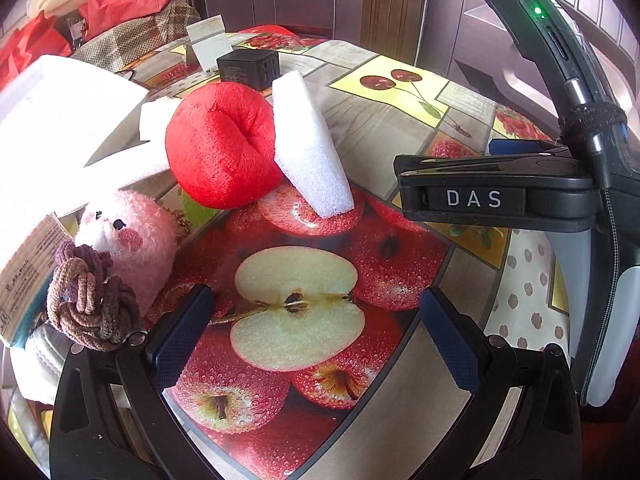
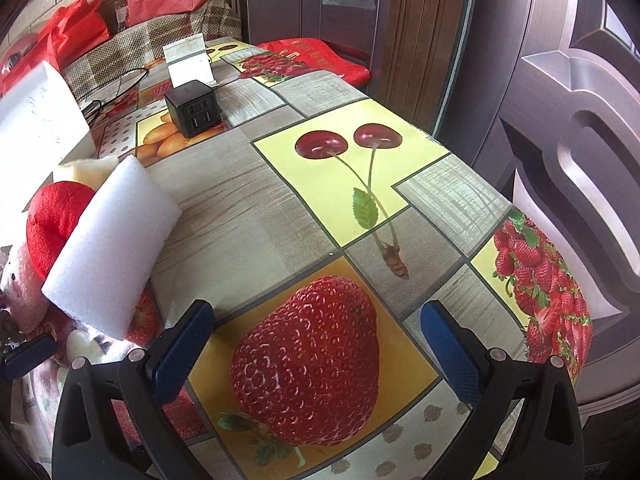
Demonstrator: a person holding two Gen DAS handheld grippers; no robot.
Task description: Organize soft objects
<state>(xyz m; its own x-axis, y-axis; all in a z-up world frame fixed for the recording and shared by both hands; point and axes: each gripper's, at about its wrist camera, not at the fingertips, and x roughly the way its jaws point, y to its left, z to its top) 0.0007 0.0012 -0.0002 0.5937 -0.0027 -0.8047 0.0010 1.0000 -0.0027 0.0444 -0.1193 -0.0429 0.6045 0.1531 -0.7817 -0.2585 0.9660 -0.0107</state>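
Note:
A red plush cushion (image 1: 224, 144) lies on the fruit-print tablecloth (image 1: 384, 128), with a white foam block (image 1: 308, 144) leaning on its right side. A pink plush toy (image 1: 128, 236) and a brown knotted rope ball (image 1: 88, 304) sit at the left. My left gripper (image 1: 316, 332) is open and empty, in front of them over the printed apple. The right gripper's body (image 1: 492, 196) shows at the right. In the right wrist view my right gripper (image 2: 316, 344) is open and empty over the printed strawberry, with the foam block (image 2: 108, 248) and cushion (image 2: 52, 220) at its left.
A white box (image 1: 60, 120) stands at the left behind the toys. A black charger cube (image 2: 192, 108) and a white card stand (image 2: 188, 60) sit at the table's far end. Red bags (image 2: 80, 24) lie beyond. The table edge (image 2: 560, 240) drops off on the right near a door.

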